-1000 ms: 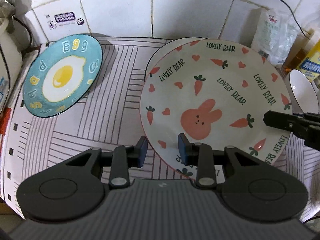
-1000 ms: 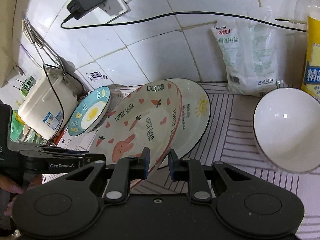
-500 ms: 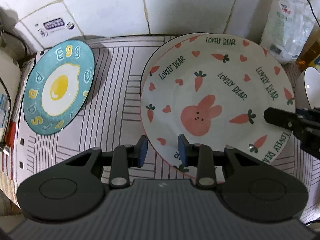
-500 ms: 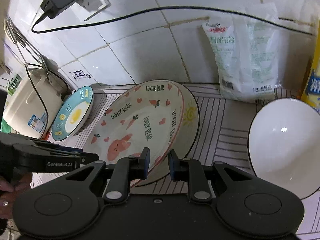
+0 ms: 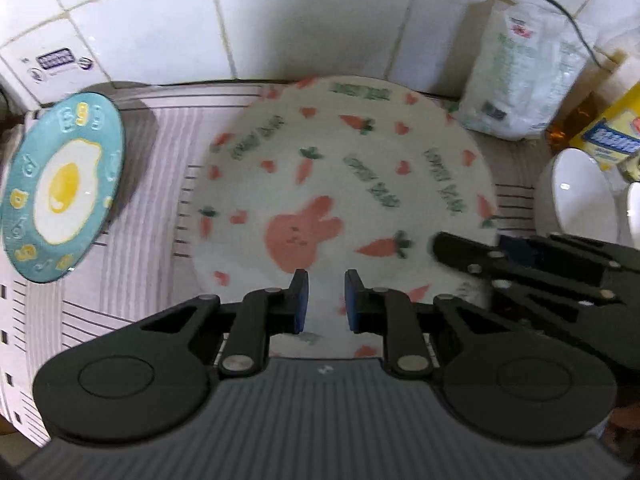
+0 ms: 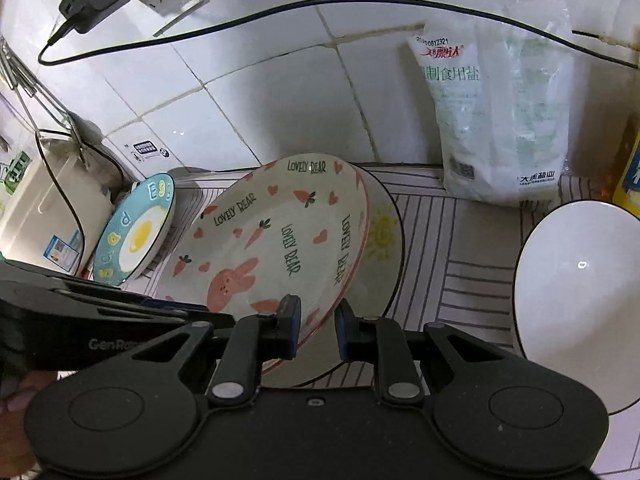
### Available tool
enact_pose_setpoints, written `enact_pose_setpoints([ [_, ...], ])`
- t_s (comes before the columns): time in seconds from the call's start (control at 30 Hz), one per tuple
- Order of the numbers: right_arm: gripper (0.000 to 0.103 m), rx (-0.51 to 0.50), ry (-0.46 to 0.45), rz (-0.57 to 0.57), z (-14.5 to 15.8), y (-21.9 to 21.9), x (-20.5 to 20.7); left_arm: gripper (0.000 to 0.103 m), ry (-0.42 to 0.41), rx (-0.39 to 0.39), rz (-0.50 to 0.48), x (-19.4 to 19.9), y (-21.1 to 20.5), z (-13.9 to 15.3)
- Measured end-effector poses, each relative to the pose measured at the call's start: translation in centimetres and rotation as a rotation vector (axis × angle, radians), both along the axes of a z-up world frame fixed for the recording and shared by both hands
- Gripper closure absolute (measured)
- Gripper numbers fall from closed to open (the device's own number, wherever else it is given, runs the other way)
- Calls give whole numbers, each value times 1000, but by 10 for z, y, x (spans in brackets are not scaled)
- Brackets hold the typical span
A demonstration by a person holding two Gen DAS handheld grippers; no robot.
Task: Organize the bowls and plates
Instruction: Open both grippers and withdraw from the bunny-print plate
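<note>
Slippage threatens: from the left wrist, the left gripper (image 5: 325, 296), whose jaws have just been closing, pinches the bunny plate's (image 5: 344, 184) near rim. From the right wrist, the right gripper (image 6: 318, 330) clamps its edge above the sun plate (image 6: 384, 236); uneven lifting could drop it.

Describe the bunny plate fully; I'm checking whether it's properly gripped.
The bunny plate is a large, round, glossy, ceramic-looking cream plate with a pink rim, printed with a pink rabbit, carrots, hearts and "LOVELY BEAR" lettering. It is tilted, its right edge raised above the sun plate beneath it. The right gripper is closed on its near rim. The left gripper, whose jaws have just been closing, sits at its near edge; whether its pads press the rim is unclear.
</note>
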State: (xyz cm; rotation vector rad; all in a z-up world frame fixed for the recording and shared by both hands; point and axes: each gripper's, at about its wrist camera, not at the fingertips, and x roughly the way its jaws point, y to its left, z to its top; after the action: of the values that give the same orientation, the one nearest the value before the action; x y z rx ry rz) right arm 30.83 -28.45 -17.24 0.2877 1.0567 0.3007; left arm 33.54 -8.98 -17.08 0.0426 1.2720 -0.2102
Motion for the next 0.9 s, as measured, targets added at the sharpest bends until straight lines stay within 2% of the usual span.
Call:
enact_pose_setpoints([
  [0.4,83,-107,-6,-14,0,9,-2,81,-38,28,71,-7,25,-1],
  [0.47,81,-141,-10,-13,2,14,-2,79,-50,35,81,-10,29,1],
  [0.6,75,-270,-30,19,6,29,-4,74,-61,58,125,-20,41,6],
  [0.77,73,-262,-18,-16,2,26,-5,72,-61,62,190,-40,66,9],
  [0.9,73,-331,-50,-2,3,36,-11,71,-60,58,234,-57,84,14],
])
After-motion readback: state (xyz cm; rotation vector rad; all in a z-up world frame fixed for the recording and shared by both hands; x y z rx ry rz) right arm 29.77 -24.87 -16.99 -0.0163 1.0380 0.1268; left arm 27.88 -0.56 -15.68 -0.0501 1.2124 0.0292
